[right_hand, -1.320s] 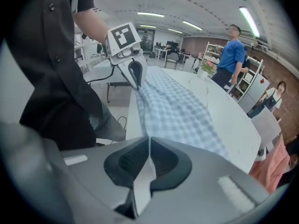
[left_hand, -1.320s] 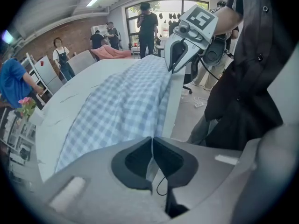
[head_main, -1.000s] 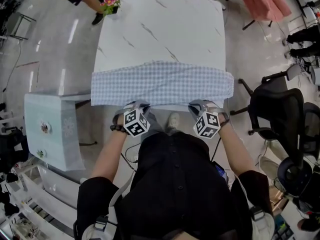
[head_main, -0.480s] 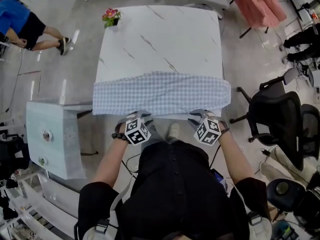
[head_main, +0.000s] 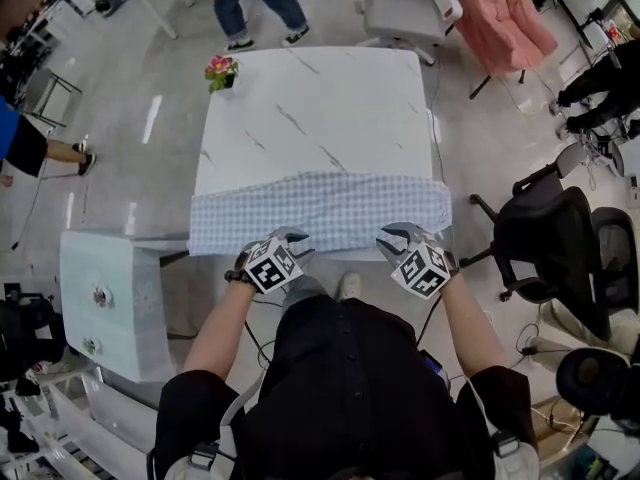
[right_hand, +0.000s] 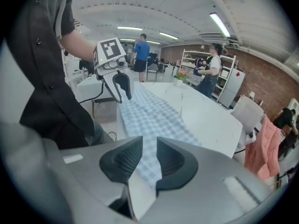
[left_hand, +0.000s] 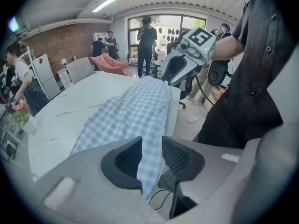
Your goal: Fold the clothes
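Note:
A blue-and-white checked garment lies as a long folded band across the near edge of the white marble table. My left gripper hovers just off the band's near-left edge and my right gripper off its near-right edge. Both have just been opening and hold nothing. In the left gripper view the left gripper shows a gap between its pads, with the garment beyond and below them. In the right gripper view the right gripper stands likewise parted above the garment.
A small flower pot stands on the table's far left corner. A black office chair is at the right and a pale blue cabinet at the left. Pink cloth drapes over a chair beyond the table. People walk behind.
Both grippers have let go of the garment's near edge, parted their jaws and risen a little. The garment now lies flat on the table.

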Tool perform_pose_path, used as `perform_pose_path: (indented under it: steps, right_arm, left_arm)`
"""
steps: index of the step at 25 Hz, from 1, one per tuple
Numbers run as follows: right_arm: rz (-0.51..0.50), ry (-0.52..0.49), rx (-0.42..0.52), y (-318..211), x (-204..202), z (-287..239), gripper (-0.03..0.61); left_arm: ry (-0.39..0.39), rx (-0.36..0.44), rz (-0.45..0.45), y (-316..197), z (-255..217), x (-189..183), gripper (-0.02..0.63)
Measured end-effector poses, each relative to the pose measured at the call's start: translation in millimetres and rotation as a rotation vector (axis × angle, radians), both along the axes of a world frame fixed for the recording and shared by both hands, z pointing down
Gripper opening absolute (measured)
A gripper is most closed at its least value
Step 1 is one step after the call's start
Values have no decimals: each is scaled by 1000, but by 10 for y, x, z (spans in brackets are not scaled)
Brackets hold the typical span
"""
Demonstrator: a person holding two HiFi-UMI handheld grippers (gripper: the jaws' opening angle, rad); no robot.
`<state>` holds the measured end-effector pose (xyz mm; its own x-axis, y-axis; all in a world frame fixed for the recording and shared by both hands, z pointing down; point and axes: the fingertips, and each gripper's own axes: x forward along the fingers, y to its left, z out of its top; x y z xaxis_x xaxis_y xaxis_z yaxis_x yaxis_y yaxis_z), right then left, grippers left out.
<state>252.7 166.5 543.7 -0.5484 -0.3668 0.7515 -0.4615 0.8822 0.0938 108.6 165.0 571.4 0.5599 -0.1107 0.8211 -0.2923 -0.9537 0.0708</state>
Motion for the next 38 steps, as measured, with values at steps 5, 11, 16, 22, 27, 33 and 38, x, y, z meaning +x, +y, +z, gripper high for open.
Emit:
perform_pose_path:
  steps: [5, 11, 16, 22, 27, 33, 38]
  right_arm:
    - [127, 4, 58, -220, 193, -75, 95]
    - [381, -23, 62, -512, 468, -115, 91]
    - [576, -22, 46, -588, 841, -85, 92]
    - [740, -57, 37, -536, 1436, -129, 92]
    - [785, -103, -10, -562, 1995, 27, 94]
    - [697, -176, -138, -681, 2380, 293, 101]
    - [663, -325, -290, -758, 2486, 548, 147]
  left_arm:
    - [12, 66, -33, -355, -127, 96, 129]
    - [62, 56, -5, -652, -183, 278, 127]
    - [120, 45, 42, -897, -207, 505, 126]
    - [163, 16, 55, -990, -260, 951, 127]
    - [155, -11, 57, -918, -276, 1574, 127]
    - [128, -32, -94, -824, -84, 2067, 127]
    - [111, -45, -190, -762, 54, 2360, 126]
